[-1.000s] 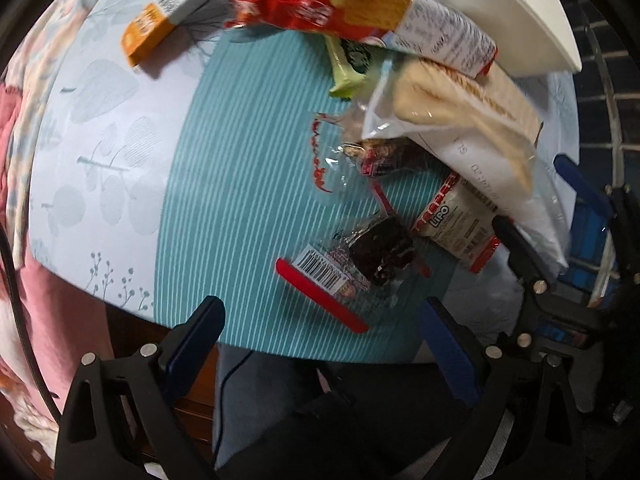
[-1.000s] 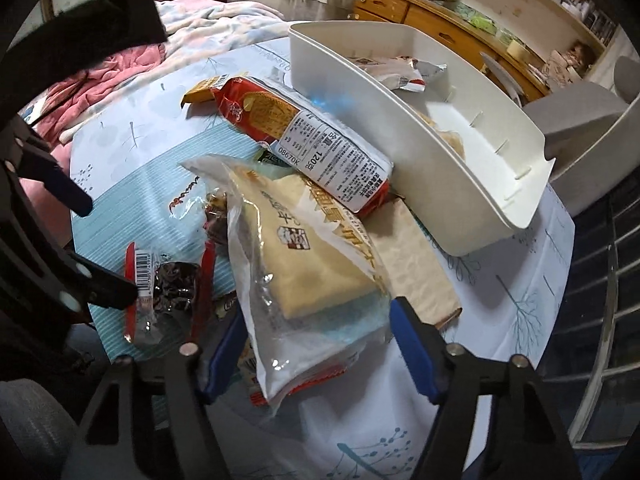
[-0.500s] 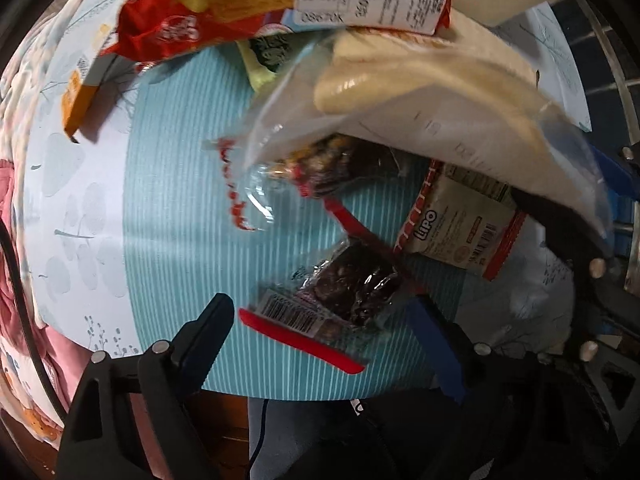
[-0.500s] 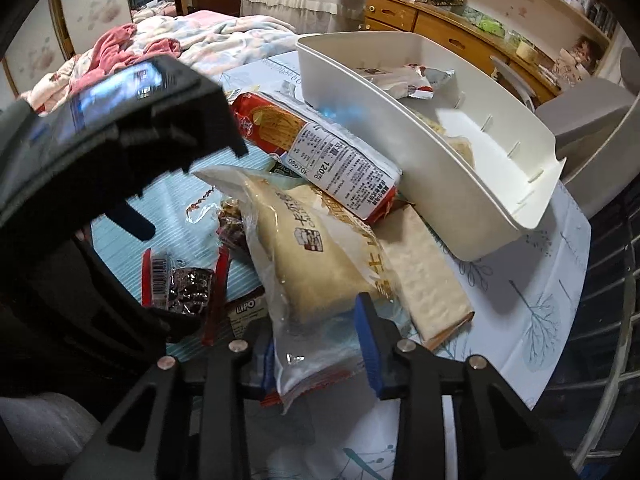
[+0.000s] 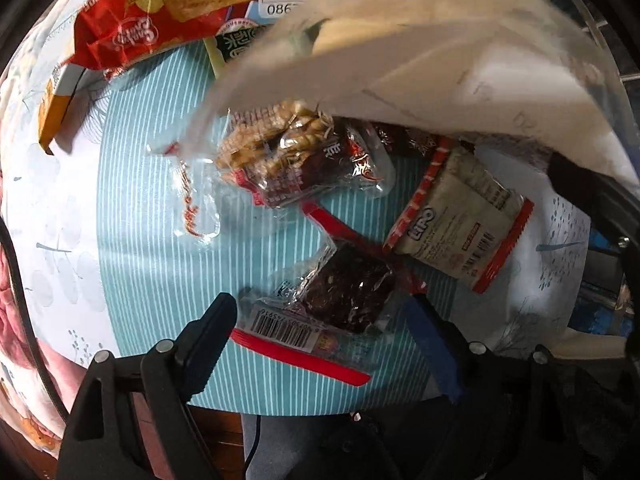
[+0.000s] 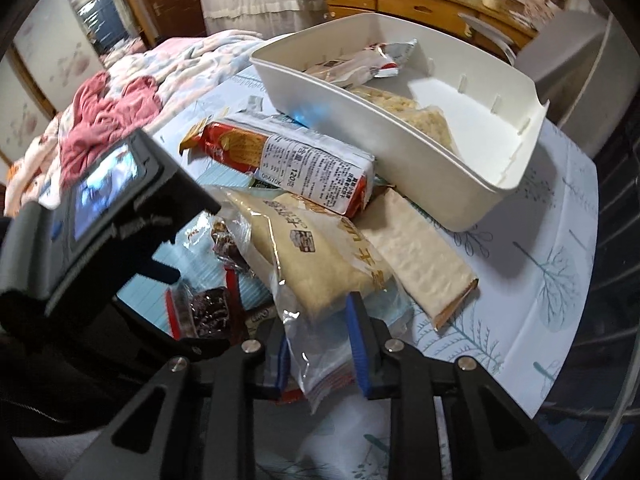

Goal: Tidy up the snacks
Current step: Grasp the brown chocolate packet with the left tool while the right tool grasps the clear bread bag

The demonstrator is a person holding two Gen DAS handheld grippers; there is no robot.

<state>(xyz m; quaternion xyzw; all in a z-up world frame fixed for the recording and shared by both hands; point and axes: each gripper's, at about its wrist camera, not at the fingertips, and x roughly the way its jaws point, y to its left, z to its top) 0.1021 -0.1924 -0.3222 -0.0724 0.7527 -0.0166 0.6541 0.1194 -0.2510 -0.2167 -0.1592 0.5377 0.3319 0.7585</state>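
Note:
A dark fruit-bar packet [image 5: 344, 292] with a barcode and red edges lies on the teal striped mat [image 5: 152, 240]. My left gripper [image 5: 319, 306] straddles it, pointing down. Its jaws are closing, with the packet between them and small gaps at both pads. In the right wrist view my right gripper [image 6: 320, 344] is still closing on the near end of a clear bag of pale crackers [image 6: 316, 248], which it pinches. The bag [image 5: 440, 52] hangs raised over the pile. The white bin [image 6: 400, 148] at the back holds a few packets.
A red biscuit pack [image 6: 288, 156] leans against the bin, and a flat cracker pack [image 6: 416, 252] lies beside the bag. A Lipo packet [image 5: 456, 232], a nut-and-date packet [image 5: 304, 160] and an orange packet [image 5: 52, 108] lie on the table. Its front edge is just below the left gripper.
The left gripper came down over the dark packet and its jaws narrowed. The right jaws closed on the clear bag and lifted its end, uncovering the nut-and-date packet.

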